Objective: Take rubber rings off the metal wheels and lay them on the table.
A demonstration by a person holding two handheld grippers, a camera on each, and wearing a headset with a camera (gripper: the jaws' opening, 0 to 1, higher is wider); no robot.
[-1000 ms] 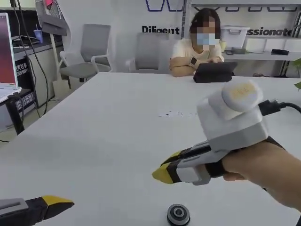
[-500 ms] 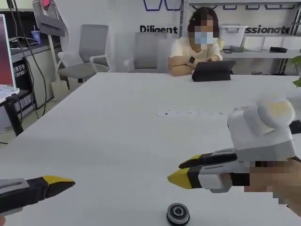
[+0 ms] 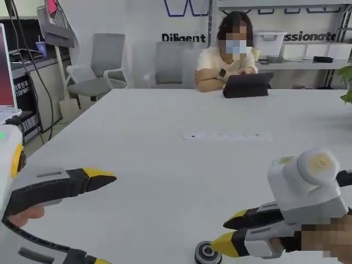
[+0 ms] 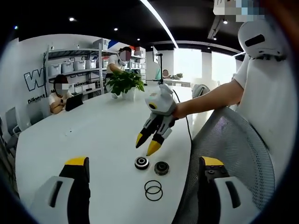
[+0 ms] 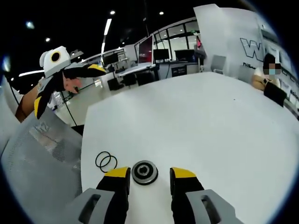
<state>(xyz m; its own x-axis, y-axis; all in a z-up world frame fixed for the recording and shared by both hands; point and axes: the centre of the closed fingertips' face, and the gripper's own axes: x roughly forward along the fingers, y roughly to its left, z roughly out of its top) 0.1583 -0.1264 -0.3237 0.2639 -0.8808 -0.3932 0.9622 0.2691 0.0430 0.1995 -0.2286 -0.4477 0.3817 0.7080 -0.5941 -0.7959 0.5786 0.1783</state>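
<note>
A metal wheel (image 3: 207, 254) with a dark rubber rim lies near the front edge of the white table (image 3: 165, 154). My right gripper (image 3: 221, 235) is open and low over the table, its yellow tips just right of that wheel. In the right gripper view the wheel (image 5: 144, 171) lies just ahead of the right gripper (image 5: 149, 172), in line with the gap between its tips. The left gripper view shows two wheels (image 4: 142, 163) (image 4: 161, 168) side by side, with two loose rubber rings (image 4: 153, 190) on the table beside them. My left gripper (image 3: 102, 219) hangs wide open and empty above the table at the left.
A white power strip (image 3: 225, 135) lies mid-table. A person (image 3: 228, 55) sits at the far end with a tablet (image 3: 246, 84). Office chairs (image 3: 102, 63) stand behind the table, and a mesh chair (image 4: 233, 154) is close to the front edge.
My right gripper has dropped down and back towards the wheel. My left gripper has risen and come further into the head view, its jaws now wide apart.
</note>
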